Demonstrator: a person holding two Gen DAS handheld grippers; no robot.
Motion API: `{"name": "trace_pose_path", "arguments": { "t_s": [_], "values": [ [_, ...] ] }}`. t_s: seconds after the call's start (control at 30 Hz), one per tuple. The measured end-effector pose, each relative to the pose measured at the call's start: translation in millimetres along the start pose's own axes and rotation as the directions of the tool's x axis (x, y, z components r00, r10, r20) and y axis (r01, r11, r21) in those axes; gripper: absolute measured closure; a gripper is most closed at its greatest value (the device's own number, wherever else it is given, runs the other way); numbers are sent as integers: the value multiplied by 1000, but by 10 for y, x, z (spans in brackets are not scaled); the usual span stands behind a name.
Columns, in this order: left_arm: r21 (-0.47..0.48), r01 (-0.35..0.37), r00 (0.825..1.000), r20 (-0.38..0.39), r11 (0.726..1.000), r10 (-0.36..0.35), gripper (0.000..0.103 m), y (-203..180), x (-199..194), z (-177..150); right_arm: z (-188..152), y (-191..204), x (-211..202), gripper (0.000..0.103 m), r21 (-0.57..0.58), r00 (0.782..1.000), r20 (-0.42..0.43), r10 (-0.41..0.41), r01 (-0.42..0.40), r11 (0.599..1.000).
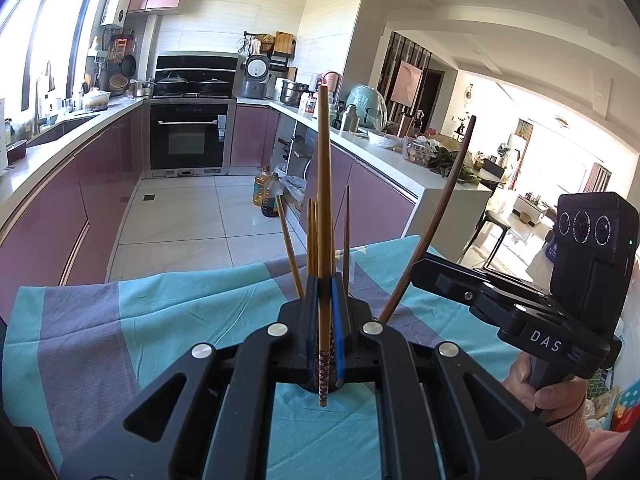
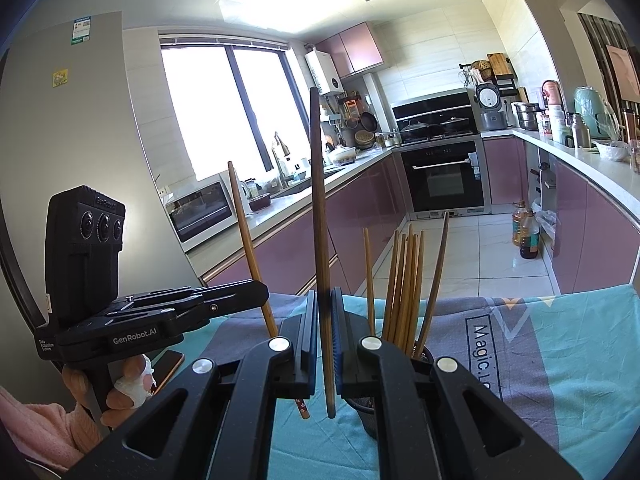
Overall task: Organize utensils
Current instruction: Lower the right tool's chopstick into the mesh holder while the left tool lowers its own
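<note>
Both sets of fingers are clamped on a chopstick: the left gripper [image 1: 325,300] pinches a light wooden chopstick [image 1: 325,216] with a patterned red end, held upright, and the right gripper [image 2: 325,312] pinches a dark brown chopstick [image 2: 320,240], also upright. Beneath them a teal and grey cloth [image 1: 120,320] covers the table. On it stands a dark holder [image 2: 366,412], just beside the right gripper, with a bunch of chopsticks [image 2: 404,280] standing in it
</note>
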State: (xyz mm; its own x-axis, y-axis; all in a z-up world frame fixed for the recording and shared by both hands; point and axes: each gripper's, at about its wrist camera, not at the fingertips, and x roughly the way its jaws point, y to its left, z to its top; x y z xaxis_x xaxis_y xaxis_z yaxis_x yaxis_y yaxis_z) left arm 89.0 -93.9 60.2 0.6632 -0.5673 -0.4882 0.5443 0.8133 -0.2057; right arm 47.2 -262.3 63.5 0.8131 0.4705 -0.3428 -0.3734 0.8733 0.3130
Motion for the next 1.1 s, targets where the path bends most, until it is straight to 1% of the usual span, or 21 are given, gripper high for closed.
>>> {"name": "trace_pose_path", "arguments": {
  "t_s": [0.2, 0.73, 1.1],
  "values": [
    [3, -7, 1000, -4, 1000, 7, 96, 6, 14, 75, 10, -6, -8, 98, 1, 1000, 2, 0, 0, 1000],
    [13, -13, 1000, -5, 1000, 13, 96, -47, 41, 131, 82, -15, -13, 98, -1, 1000, 11, 2, -2, 1000],
    [17, -6, 1000, 15, 1000, 5, 96, -43, 24, 182, 134, -79, -27, 98, -1, 1000, 17, 1, -1, 1000]
  ]
}}
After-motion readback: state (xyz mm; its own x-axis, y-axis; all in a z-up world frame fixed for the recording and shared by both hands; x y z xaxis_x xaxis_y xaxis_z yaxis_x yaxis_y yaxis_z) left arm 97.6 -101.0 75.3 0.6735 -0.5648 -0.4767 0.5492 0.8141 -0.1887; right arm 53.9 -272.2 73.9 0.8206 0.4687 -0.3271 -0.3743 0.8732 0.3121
